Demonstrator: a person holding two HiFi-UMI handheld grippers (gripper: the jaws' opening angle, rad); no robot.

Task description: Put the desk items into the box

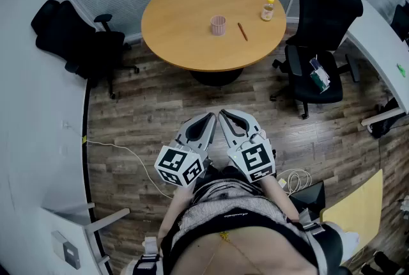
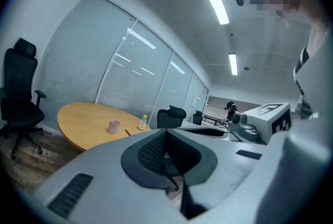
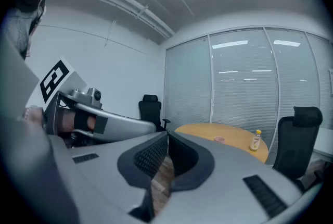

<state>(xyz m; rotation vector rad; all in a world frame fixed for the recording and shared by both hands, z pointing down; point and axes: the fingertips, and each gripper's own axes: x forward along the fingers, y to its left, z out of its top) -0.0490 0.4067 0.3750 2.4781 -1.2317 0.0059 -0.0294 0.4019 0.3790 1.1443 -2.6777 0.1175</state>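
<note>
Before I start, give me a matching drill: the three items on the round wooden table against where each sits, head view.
Things: 1 pink ribbed cup; 2 thin brown pencil; 3 small yellow-capped bottle.
Places on the round wooden table: A nearest its right edge; B near its middle; C between the other two.
Pairs: 1-B; 2-C; 3-A.

Upright pink cup (image 1: 218, 25), brown pencil (image 1: 243, 31) flat beside it, yellow-capped bottle (image 1: 268, 9) upright farther right, all on round table (image 1: 179, 24)

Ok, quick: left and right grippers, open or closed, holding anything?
Left gripper: closed, holding nothing.
Right gripper: closed, holding nothing.
</note>
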